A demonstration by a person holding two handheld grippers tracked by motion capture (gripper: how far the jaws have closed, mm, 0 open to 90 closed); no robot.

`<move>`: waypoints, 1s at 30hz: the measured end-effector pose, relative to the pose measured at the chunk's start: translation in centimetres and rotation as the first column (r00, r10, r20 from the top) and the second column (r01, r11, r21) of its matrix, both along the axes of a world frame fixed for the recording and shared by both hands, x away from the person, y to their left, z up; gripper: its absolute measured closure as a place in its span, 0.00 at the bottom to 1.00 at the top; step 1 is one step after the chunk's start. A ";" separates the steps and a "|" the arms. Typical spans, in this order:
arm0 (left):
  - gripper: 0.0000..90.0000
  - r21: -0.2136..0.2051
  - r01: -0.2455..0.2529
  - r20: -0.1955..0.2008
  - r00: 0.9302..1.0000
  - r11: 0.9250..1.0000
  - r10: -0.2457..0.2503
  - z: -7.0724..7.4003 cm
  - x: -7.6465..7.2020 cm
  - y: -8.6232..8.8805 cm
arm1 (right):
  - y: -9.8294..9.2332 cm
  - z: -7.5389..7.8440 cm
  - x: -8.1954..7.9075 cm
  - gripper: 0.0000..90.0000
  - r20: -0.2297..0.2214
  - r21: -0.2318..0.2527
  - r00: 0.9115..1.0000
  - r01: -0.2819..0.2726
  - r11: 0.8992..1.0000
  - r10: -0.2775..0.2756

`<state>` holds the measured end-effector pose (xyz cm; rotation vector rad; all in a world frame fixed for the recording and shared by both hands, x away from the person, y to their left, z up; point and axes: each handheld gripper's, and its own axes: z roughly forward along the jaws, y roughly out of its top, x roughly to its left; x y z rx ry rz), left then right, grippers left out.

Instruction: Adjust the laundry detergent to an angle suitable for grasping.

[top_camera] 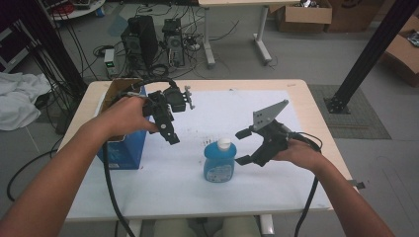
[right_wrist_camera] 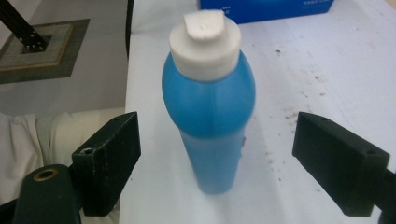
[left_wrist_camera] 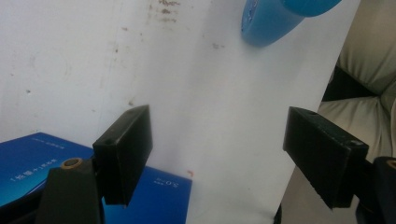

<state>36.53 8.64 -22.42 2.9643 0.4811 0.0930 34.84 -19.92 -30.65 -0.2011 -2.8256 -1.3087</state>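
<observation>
Standing upright mid-table on the white mat, the blue bottle sits just left of the right gripper, jaws spread wide, not touching. Farther back, left gripper hovers spread, empty, beside the blue box.

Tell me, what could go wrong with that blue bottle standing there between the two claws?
The blue bottle stands upright and free on the white sheet, so a nudge from the open right claw beside it could tip it. If the claw closes off-centre, the rounded bottle might slip or twist. The left claw hangs open above the blue box, away from the bottle.
</observation>
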 end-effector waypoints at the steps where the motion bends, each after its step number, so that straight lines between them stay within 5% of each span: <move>1: 0.27 0.002 0.004 0.002 1.000 1.000 -0.004 0.1 0.0 -0.1 | -0.3 0.0 0.0 0.17 0.001 -0.006 1.000 0.009 1.000 -0.009; 13: 0.27 0.000 0.011 0.012 1.000 1.000 -0.011 0.5 -0.3 -0.7 | -4.9 0.8 -0.1 0.17 0.023 -0.082 0.992 0.124 0.989 -0.122; 18: 0.27 -0.004 0.010 0.015 1.000 1.000 -0.010 0.6 -0.4 -0.9 | -7.3 1.4 0.1 0.18 0.039 -0.163 0.984 0.180 0.970 -0.176; 30: 0.27 -0.010 0.002 0.024 1.000 1.000 -0.002 0.9 -0.6 -0.9 | -10.1 1.8 0.4 0.18 0.054 -0.272 0.970 0.241 0.932 -0.235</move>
